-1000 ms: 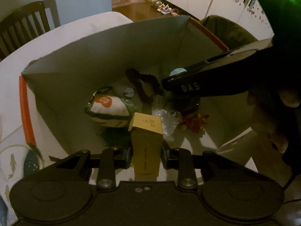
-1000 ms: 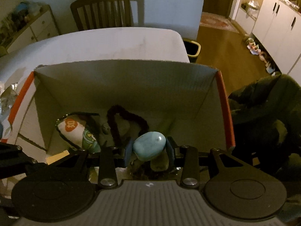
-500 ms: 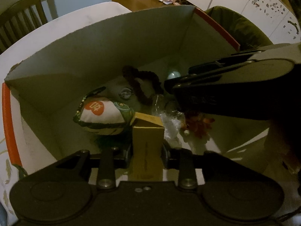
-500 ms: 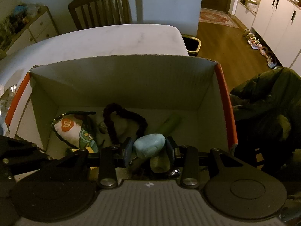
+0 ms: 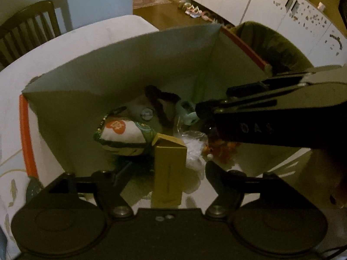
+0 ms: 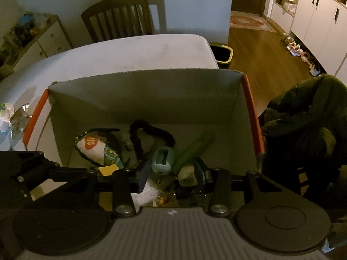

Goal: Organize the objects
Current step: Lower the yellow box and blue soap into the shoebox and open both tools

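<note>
An open cardboard box (image 5: 121, 75) stands on the table, and both grippers hang over its near edge. My left gripper (image 5: 169, 165) is opening; a small yellow carton (image 5: 170, 169) stands upright between its spread fingers, and neither pad touches it. My right gripper (image 6: 172, 172) is also opening, with nothing pressed between its pads. A light blue rubbery piece (image 6: 162, 159) lies on the box floor (image 6: 219, 151) just beyond its fingertips. In the box too are a printed pouch (image 6: 95, 147), a dark braided loop (image 6: 151, 136) and a green tube (image 6: 195, 149).
A white table (image 6: 130, 52) carries the box, with a wooden chair (image 6: 123, 15) behind it. A dark green jacket (image 6: 303, 117) hangs at the right. A crumpled wrapper (image 6: 17, 119) lies left of the box. Clear plastic (image 5: 193, 145) and orange bits (image 5: 221, 149) lie inside.
The left jaws spread away from the yellow carton they were gripping. The right jaws let go of the light blue piece, which dropped onto the box floor.
</note>
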